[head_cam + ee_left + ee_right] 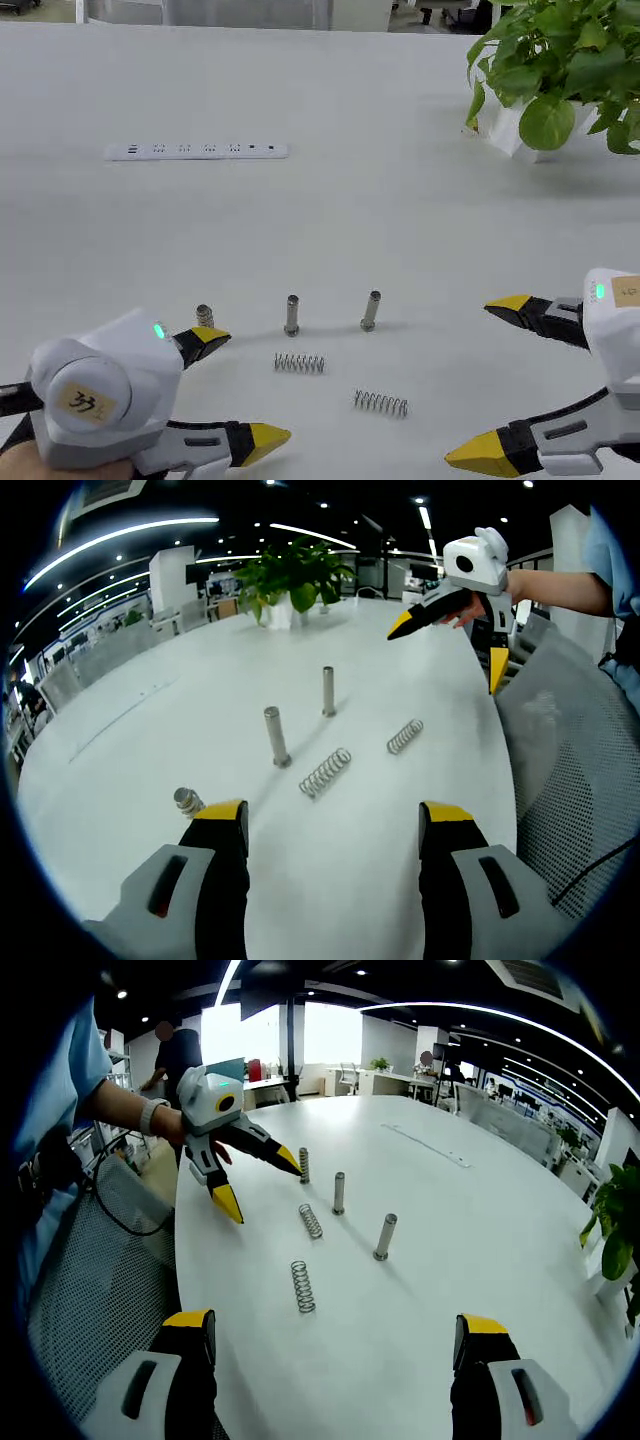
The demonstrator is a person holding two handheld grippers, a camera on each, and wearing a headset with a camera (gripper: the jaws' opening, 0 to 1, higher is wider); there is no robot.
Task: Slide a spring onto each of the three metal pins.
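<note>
Gaping wide and empty, left gripper (255, 385) and right gripper (470, 382) flank three metal pins (292, 314) — one wearing a spring (204, 316) — and two loose springs (300, 363).

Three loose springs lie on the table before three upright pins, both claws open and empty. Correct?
No. The head view shows two loose springs, not three: the left spring and the right spring. The pins stand upright; left claw and right claw are open and empty.

White table (400, 220), three pins (292, 314), two loose springs (300, 363), power strip (196, 151), plant (560, 60)
</note>
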